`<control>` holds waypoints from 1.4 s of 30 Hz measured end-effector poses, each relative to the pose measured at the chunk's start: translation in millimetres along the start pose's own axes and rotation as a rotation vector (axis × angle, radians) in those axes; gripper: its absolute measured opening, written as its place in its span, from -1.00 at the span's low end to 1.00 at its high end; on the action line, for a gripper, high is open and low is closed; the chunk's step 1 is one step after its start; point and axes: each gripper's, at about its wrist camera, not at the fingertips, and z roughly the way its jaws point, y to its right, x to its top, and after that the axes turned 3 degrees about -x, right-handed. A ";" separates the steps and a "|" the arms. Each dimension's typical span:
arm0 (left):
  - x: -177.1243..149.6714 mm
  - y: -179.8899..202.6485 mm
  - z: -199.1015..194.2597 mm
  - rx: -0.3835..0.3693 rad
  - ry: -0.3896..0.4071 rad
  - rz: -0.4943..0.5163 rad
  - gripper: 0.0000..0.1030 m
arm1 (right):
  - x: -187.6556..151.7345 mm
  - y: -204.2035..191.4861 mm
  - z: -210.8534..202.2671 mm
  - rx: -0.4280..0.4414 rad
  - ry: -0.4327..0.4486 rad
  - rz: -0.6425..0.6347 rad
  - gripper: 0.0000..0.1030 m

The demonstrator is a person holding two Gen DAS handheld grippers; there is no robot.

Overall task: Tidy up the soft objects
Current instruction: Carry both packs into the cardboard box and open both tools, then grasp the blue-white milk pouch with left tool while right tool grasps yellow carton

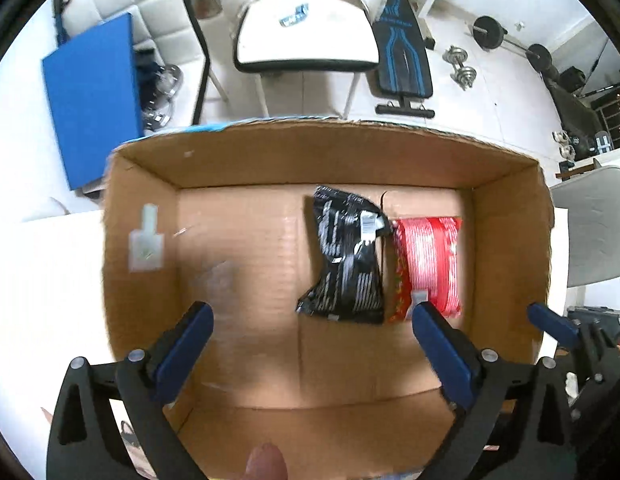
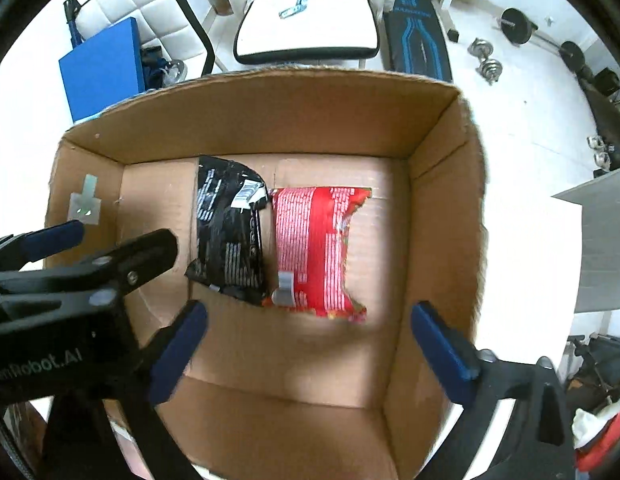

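Observation:
An open cardboard box (image 1: 145, 184) stands on a white table. On its floor lie a black soft packet (image 1: 346, 256) and a red soft packet (image 1: 430, 264), side by side at the right. My left gripper (image 1: 310, 320) is open and empty above the box's near half. The right gripper's blue finger (image 1: 550, 320) shows at the right edge. In the right wrist view the same box (image 2: 442, 128) holds the black packet (image 2: 229, 232) and the red packet (image 2: 314, 248). My right gripper (image 2: 305, 328) is open and empty above them. The left gripper's body (image 2: 69, 280) sits at the left.
A white table (image 1: 49, 280) carries the box. Beyond it stand a white chair (image 1: 305, 36), a blue board (image 1: 93, 92), a black and blue bench (image 1: 402, 48) and dumbbells (image 1: 460, 66) on the white floor. A grey chair (image 1: 598, 224) is at the right.

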 end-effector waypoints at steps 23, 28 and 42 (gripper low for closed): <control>-155.5 -17.8 -82.0 0.076 0.159 -0.133 0.98 | -136.4 20.5 -95.8 0.046 0.167 -0.006 1.00; -222.2 -51.2 -24.2 0.095 0.035 -0.236 0.98 | -182.0 48.2 -50.9 -0.014 0.043 -0.034 1.00; -282.0 1.2 88.4 -0.283 -0.267 -0.477 0.98 | -192.4 63.3 60.0 0.056 -0.153 0.017 0.28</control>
